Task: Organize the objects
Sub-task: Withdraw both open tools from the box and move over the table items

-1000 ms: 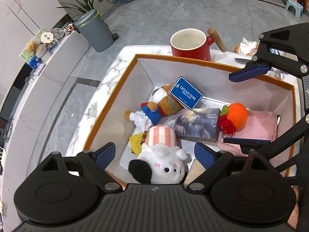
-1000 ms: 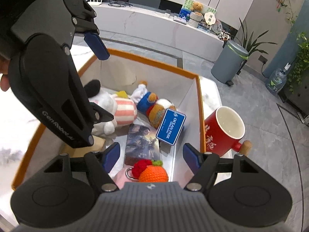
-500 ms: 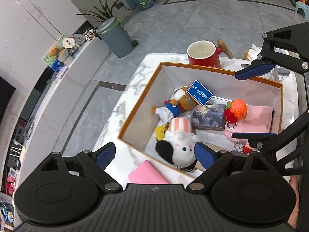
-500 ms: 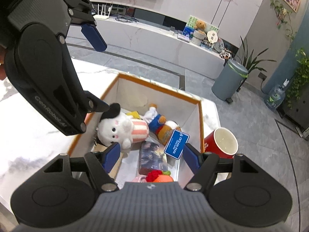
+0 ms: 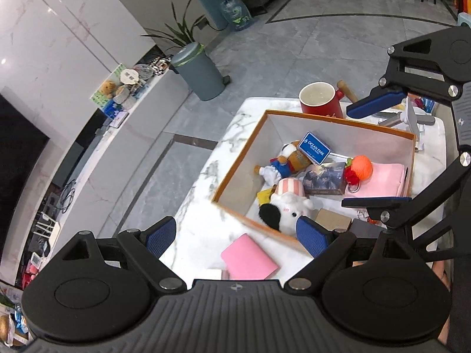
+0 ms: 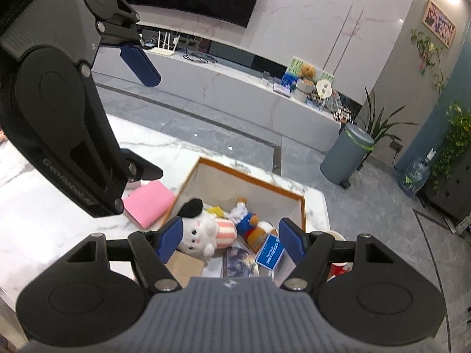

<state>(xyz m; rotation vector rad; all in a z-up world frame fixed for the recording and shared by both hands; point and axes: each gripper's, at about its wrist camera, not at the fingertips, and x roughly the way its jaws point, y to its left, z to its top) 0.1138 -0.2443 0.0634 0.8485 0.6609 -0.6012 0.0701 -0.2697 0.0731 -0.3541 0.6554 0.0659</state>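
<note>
Left gripper (image 5: 237,235) at bottom centre of its view: jaws spread wide, nothing between the pads, touching nothing. Right gripper (image 6: 229,235) likewise at bottom centre of its view: jaws apart, empty, no contact. Both hang above the box (image 5: 235,161) w/ orange rim, centre-right in left view. Inside: white plush dog (image 5: 284,210), bear doll (image 5: 290,160), blue card (image 5: 315,148), orange knit ball (image 5: 360,167). Pink pad (image 5: 248,260) lies on the table just outside the box's near wall. Red mug (image 5: 319,101) stands beyond the far wall.
</note>
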